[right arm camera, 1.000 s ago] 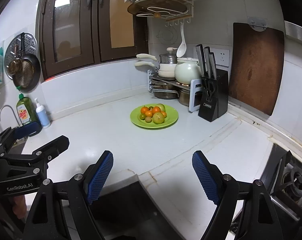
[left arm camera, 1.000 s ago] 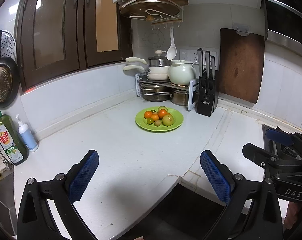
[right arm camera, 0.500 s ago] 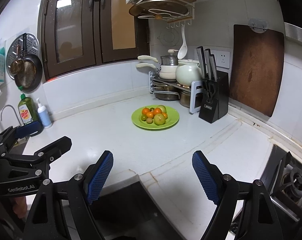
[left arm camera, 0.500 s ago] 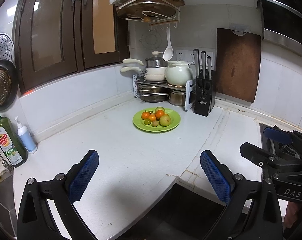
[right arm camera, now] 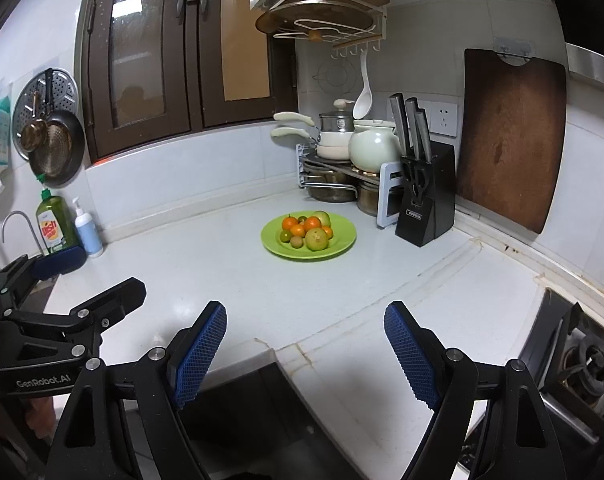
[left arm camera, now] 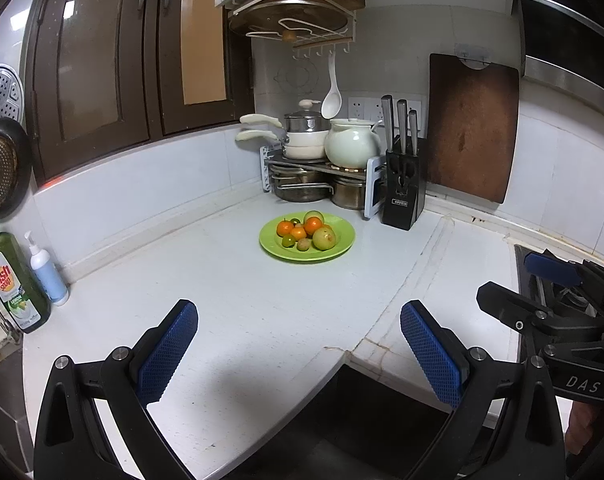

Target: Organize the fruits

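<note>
A green plate [left arm camera: 344,245] sits on the white counter near the back corner and holds several small fruits: orange mandarins [left arm camera: 313,225], a larger yellow-green fruit [left arm camera: 324,238] and small green ones. The plate also shows in the right wrist view [right arm camera: 344,240]. My left gripper [left arm camera: 297,338] is open and empty over the counter's front edge, well short of the plate. My right gripper [right arm camera: 305,338] is open and empty, also at the front edge. Each gripper shows at the other view's side.
A black knife block [left arm camera: 404,192] and a pot rack [left arm camera: 322,168] stand behind the plate. A wooden cutting board [left arm camera: 472,128] leans on the right wall. Dish soap [left arm camera: 11,284] and a pump bottle [left arm camera: 47,272] stand at the left. A gas stove [right arm camera: 582,360] lies at the right.
Both views have shifted slightly; the plate sits a little lower in the left wrist view. Both grippers stay open and empty.
</note>
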